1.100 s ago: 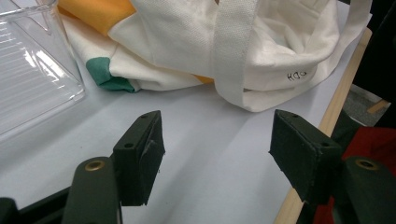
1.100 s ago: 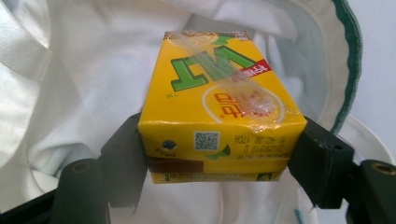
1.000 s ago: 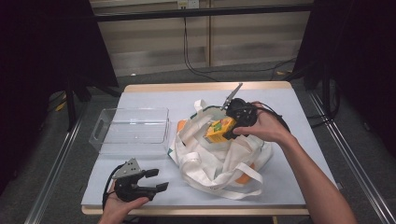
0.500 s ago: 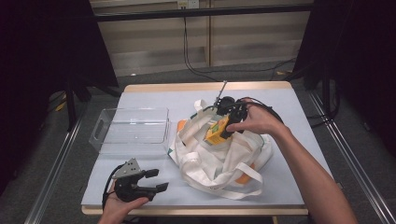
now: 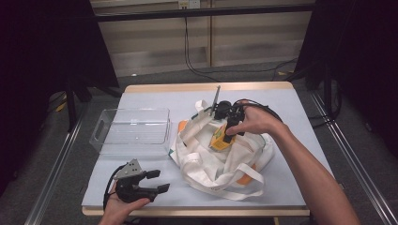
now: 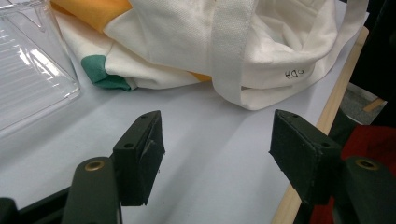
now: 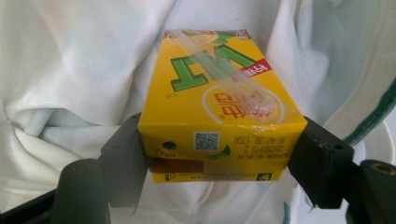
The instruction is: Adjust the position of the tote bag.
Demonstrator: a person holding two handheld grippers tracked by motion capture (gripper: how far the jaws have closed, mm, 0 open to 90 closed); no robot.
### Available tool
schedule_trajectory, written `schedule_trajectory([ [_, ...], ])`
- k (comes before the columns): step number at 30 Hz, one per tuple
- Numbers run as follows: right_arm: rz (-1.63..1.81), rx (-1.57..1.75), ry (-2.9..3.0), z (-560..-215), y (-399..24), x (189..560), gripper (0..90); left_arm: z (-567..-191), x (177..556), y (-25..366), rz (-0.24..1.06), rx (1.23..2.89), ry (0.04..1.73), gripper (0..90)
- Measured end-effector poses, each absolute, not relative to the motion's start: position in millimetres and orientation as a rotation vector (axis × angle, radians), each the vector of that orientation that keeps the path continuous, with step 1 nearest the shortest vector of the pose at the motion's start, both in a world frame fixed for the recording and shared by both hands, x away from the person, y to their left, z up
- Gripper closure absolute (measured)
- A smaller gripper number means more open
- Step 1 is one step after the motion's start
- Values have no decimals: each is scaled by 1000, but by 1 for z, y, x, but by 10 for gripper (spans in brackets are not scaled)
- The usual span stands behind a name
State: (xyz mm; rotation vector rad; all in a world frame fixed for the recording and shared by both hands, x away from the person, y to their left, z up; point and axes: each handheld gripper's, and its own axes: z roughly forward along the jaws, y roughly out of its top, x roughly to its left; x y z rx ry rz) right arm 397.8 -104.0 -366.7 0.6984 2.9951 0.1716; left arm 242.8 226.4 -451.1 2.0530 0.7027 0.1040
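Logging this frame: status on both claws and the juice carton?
Right claw shut on yellow juice carton, over the white tote bag. Left claw open, idle at the table's near edge. Clear plastic bin empty; nothing in the way.

Left tool [image 6: 215,154] jaws apart over table [image 6: 196,140]; white bag [image 6: 196,42] ahead, clear bin [image 6: 28,70] left.

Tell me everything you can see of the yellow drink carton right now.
The yellow drink carton is a small rectangular box, printed card by its look, with green lettering, a QR code on one end and a wrapped straw stuck slantwise across its broad face. It looks intact and unopened. The right gripper clamps it by its two sides, one black jaw on each. It sits over the white cloth bag on the table; whether it touches the cloth is unclear.
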Motion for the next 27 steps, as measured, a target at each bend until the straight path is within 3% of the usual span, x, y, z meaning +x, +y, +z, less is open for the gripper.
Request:
schedule_trajectory([
  [17, 246, 628, 2997, -363, -83, 407, 270, -451, 242, 227, 98, 2046, 696, 347],
  [23, 347, 598, 2973, -360, -83, 406, 129, -451, 242, 227, 98, 2042, 702, 347],
  [27, 426, 656, 2950, -357, -89, 404, 93, -451, 242, 228, 98, 2042, 701, 347],
])
